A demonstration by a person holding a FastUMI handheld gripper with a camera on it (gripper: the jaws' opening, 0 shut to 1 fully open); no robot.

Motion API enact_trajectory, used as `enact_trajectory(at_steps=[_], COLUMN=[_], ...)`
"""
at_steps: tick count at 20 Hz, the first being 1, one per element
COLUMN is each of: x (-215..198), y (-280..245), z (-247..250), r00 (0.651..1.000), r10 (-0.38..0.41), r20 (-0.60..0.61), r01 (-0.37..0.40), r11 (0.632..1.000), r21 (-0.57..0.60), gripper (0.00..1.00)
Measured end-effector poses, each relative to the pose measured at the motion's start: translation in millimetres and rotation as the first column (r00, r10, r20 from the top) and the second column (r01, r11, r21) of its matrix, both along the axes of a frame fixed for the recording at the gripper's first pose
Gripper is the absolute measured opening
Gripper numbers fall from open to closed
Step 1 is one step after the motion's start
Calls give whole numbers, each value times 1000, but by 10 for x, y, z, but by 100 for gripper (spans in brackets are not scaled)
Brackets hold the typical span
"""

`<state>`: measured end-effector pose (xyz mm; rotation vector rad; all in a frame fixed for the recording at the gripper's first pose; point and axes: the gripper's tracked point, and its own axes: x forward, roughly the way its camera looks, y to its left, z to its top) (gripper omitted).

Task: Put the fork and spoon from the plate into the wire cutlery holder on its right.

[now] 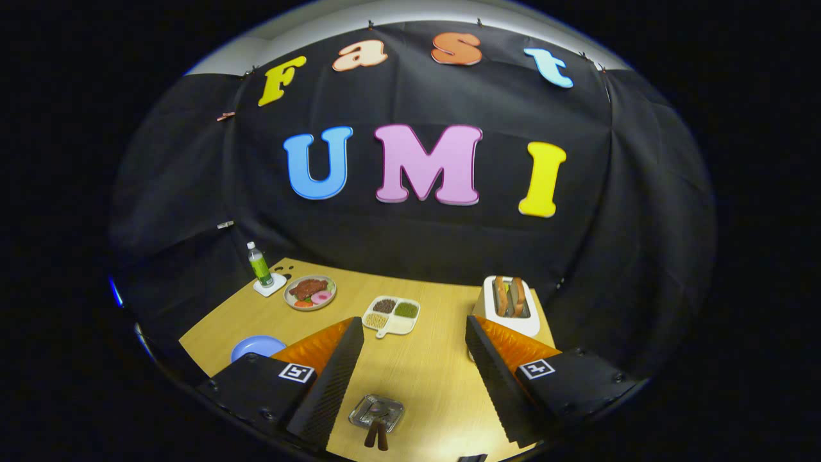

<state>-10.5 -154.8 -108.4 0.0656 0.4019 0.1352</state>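
A small square glass plate (360, 416) lies on the wooden table (430, 378), low between my two fingers and close to the table's near edge. The fork and spoon (377, 431) rest on it side by side, their brown handles sticking out over the plate's near rim. To the right of the plate, at the very near edge, a small dark piece (473, 457) peeks in; I cannot tell what it is. My gripper (414, 333) hovers high above the table, open wide with nothing between its fingers.
Beyond the fingers sit a white four-part dish of seeds (392, 314), a plate of food (310, 292), a green bottle (259, 265) on a white coaster and a white toaster (510, 305) holding bread. A blue plate (255, 347) lies left of the left finger.
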Motion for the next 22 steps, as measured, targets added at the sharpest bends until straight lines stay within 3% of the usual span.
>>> enact_trajectory(at_steps=[5, 9, 22], x=[-95, -212, -417], y=[-55, -235, -586], z=[464, 578, 271], r00=[987, 974, 980], r10=[33, 1, -45], r20=[157, 225, 194], r01=[-34, -13, 26], r11=[999, 998, 994], r21=[7, 54, 102], gripper=[97, 96, 96])
